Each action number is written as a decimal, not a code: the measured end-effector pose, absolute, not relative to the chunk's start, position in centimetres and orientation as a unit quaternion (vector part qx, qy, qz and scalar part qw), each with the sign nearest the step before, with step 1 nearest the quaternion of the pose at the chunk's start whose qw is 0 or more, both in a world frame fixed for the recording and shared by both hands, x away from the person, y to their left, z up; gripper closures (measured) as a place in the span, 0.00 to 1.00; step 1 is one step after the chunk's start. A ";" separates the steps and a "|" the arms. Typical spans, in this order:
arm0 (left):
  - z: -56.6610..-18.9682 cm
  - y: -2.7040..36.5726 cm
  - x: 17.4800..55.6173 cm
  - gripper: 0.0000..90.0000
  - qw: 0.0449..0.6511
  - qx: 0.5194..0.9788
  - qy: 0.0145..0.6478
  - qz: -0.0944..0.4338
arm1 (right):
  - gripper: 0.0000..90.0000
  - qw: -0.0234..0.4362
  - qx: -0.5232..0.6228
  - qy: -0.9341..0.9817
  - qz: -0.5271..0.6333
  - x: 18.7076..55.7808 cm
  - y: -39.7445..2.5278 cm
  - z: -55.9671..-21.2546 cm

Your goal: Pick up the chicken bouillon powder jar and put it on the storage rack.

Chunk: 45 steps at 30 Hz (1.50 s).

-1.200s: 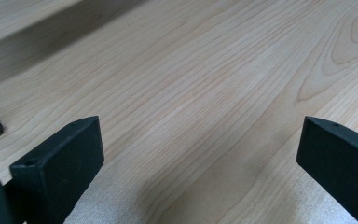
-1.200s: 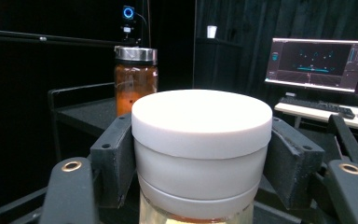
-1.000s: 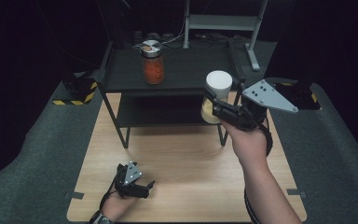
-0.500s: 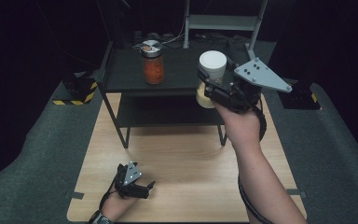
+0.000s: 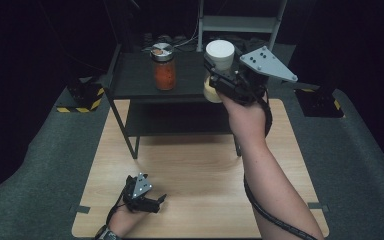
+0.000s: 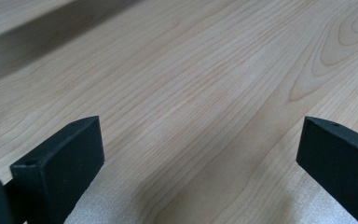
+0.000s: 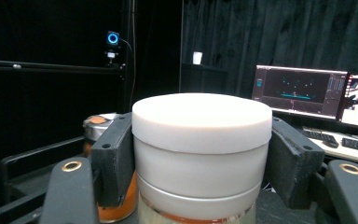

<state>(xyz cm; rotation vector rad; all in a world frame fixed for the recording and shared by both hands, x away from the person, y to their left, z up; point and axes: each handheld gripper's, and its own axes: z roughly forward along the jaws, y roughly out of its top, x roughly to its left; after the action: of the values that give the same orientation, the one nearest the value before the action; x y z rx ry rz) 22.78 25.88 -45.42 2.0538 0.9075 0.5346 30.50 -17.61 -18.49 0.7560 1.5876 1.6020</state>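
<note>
Right tool is clamped on the white-lidded jar, its two black jaws pressing either side just under the lid, as the right gripper view makes plain. I am carrying that jar in the air over the right part of the black shelf unit that stands at the far end of the wooden desk. It is not touching the shelf top.

As I judge it, the step in hand is to set the jar down on that top shelf. To do it well I would keep the jar upright, bring it down squarely over bare shelf surface well back from the front edge, and leave a clear gap to the orange-filled jar already standing to its left. I would loosen the grip only when the base sits flat.

Left tool rests low on the near part of the desk, jaws spread wide with nothing between them but wood grain. I can leave it there.

My jar is a squat cylinder with a thick matte white lid, a silvery band beneath it, and clear walls showing pale contents lower down. The smooth lid looks slippery, so I would keep the grip firm.
</note>
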 end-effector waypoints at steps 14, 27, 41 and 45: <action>-45.4 26.2 22.8 0.01 0.409 0.811 0.363 0.208 | 0.37 0.365 0.311 0.616 0.625 33.5 -16.3 -18.7; -45.4 26.3 22.8 0.01 0.410 0.811 0.363 0.207 | 0.36 0.361 0.328 0.612 0.622 35.0 -16.0 -19.1; -45.4 26.3 22.9 0.01 0.410 0.811 0.362 0.206 | 0.36 0.350 0.335 0.607 0.629 35.6 -16.3 -19.4; -45.5 26.3 22.9 0.01 0.410 0.812 0.361 0.205 | 0.36 0.350 0.332 0.608 0.630 35.6 -16.5 -19.5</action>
<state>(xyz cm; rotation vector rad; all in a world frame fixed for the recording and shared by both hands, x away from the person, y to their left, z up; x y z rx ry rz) 22.88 26.29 -45.45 2.0438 0.9096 0.5154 35.65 -16.55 -19.53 0.8595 1.5761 1.6331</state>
